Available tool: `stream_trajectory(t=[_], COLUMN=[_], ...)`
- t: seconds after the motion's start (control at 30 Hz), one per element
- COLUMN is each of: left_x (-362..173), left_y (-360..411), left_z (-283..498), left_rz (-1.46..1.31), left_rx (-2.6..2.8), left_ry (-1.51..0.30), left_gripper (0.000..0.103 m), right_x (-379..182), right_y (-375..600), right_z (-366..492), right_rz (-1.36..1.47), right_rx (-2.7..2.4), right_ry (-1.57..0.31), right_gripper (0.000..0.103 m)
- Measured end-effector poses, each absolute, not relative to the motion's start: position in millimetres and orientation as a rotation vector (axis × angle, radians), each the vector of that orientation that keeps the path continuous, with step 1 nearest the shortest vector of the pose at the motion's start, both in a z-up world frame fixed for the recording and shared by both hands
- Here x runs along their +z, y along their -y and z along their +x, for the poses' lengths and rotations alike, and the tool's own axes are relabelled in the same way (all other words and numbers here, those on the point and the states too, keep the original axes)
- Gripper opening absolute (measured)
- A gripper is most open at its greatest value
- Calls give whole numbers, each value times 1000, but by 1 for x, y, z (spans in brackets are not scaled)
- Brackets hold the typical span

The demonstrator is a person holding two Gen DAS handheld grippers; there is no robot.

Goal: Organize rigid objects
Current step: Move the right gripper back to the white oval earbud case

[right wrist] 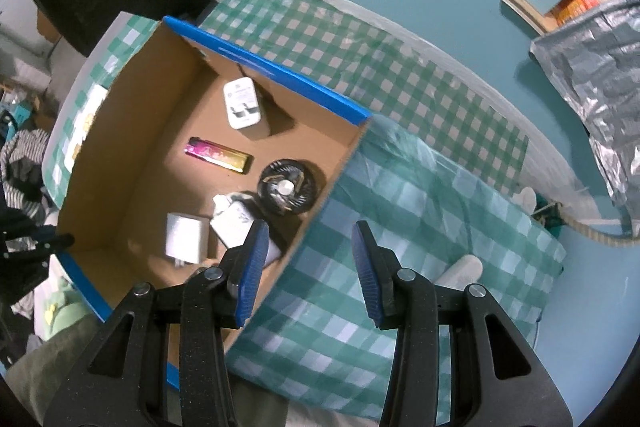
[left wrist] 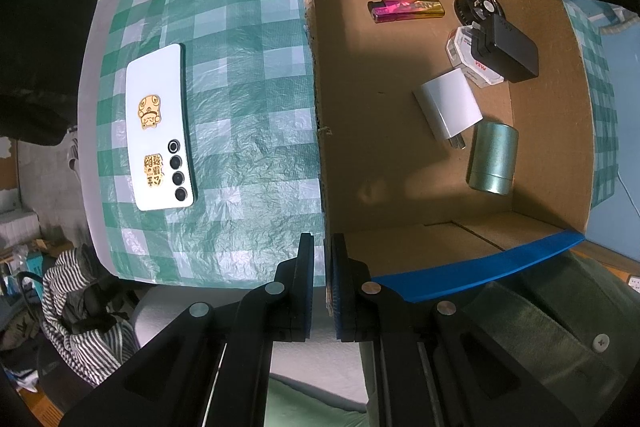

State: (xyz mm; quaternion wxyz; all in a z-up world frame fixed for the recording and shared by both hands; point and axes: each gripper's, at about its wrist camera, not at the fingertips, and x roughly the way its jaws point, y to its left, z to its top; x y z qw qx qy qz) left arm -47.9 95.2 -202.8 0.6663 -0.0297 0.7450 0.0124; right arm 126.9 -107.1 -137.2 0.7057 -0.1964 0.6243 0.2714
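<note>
Left tongs (left wrist: 322, 247) clamped on cardboard box (left wrist: 318, 163) wall edge. Right tongs (right wrist: 308, 239) open, empty, above box's right wall. Inside box: lighter (left wrist: 406, 10), two white chargers, black charger (left wrist: 506, 49), green tin (left wrist: 492, 157). Phone (left wrist: 160, 127) lies left of box, on checked cloth (left wrist: 248, 67).

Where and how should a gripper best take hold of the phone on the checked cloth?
Probably across the phone's two long edges near mid-length, coming straight down. It lies flat, camera side up, clear of the box; its narrow width suits the jaws better than its length.
</note>
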Motion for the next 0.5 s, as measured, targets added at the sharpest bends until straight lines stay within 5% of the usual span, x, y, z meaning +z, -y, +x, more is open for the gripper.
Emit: stream_trajectory(t=[0.5], left_x=[-203], left_y=[-95], left_z=[-50], left_rz=[-70], left_rx=[34], left_ry=[-1684], left_gripper=[9], right_x=[-180], right_y=[187], right_z=[164], right_rz=[-266], right_rx=[363], right_ry=[-1498], right_gripper=[46])
